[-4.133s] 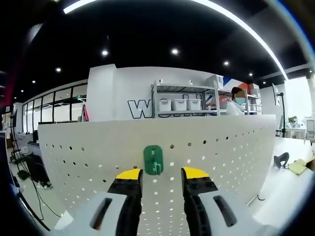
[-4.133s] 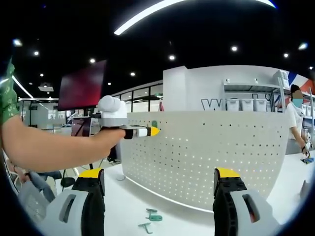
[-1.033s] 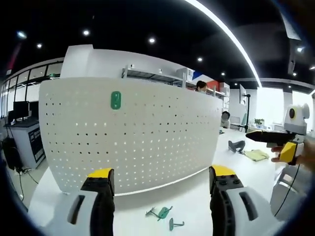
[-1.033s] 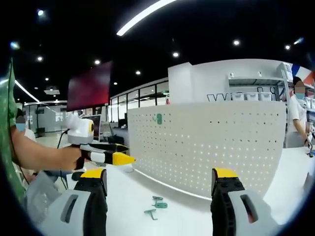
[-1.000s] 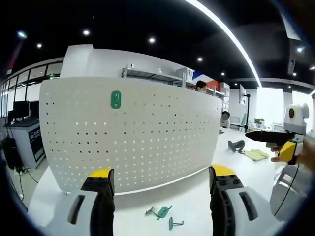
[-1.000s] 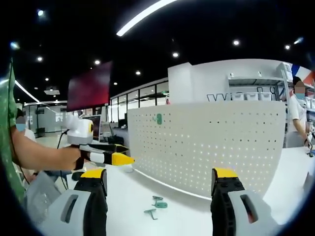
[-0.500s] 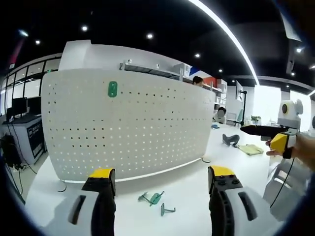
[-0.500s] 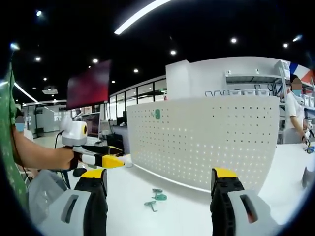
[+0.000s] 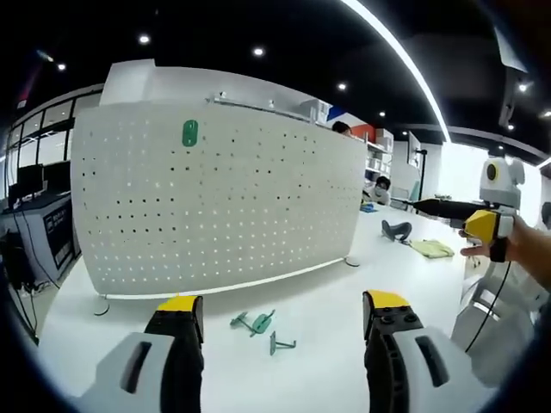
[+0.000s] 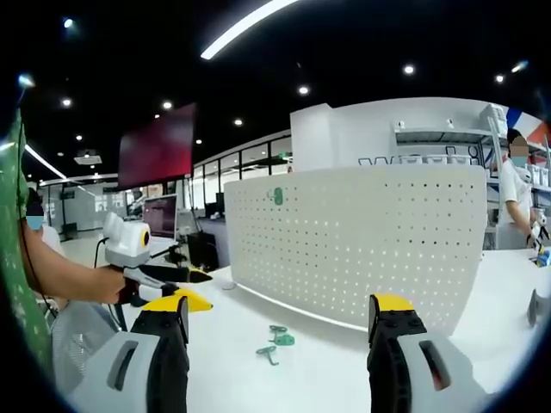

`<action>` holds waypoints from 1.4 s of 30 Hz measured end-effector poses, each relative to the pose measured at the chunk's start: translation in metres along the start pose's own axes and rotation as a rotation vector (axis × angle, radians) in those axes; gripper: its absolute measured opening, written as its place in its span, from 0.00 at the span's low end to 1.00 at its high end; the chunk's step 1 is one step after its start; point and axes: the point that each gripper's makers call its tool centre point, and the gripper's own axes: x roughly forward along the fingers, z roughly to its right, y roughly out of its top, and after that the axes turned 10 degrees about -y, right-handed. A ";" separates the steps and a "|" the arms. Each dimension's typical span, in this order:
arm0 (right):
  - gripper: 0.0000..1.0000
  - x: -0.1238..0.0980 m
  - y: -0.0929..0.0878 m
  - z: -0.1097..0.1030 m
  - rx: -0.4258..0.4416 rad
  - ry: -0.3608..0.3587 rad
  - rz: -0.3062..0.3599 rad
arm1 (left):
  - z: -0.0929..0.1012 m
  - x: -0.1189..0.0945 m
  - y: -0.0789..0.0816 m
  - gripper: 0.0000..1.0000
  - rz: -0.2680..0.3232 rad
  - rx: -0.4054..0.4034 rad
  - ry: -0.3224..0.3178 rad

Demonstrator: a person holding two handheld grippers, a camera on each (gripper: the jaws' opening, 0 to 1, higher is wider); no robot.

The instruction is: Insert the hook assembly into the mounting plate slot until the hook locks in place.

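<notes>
**One hook up on the board, loose hooks on the table, both grippers empty**

In the left gripper view, monitors on a desk (image 9: 30, 185) sit at the far left, behind the white pegboard (image 9: 215, 206) that stands upright on the white table (image 9: 310, 318). A green hook (image 9: 190, 133) is seated near the board's upper left. In front of the board's foot lie two loose green hooks (image 9: 258, 323), just beside each other and clear of the board. The left gripper (image 9: 280, 314) hangs low over the table with its yellow-tipped jaws wide apart and nothing between them. Right of the board lie a dark object (image 9: 396, 231) and a yellowish cloth (image 9: 430, 249). At the far right, a hand holds the right gripper (image 9: 469, 225).

In the right gripper view, the left gripper (image 10: 185, 288) comes in from the left in a hand (image 10: 108, 284), below a dark red screen (image 10: 155, 148). The pegboard (image 10: 370, 249) bears the hook (image 10: 277, 196) near its upper left; the loose hooks (image 10: 275, 342) lie on the table (image 10: 258, 379) before it. The right gripper (image 10: 280, 314) has its jaws spread and empty. Behind the board stands shelving (image 10: 435, 142) with partly hidden, unreadable lettering beside it; a person (image 10: 516, 202) stands at the right.
</notes>
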 end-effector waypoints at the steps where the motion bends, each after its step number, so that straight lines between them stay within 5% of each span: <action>1: 0.87 0.000 0.000 0.000 0.002 0.001 0.000 | 0.001 0.000 -0.002 0.77 -0.006 -0.002 -0.002; 42: 0.86 0.010 -0.013 0.017 0.026 -0.026 -0.028 | -0.014 0.058 -0.078 0.45 -0.260 0.124 -0.023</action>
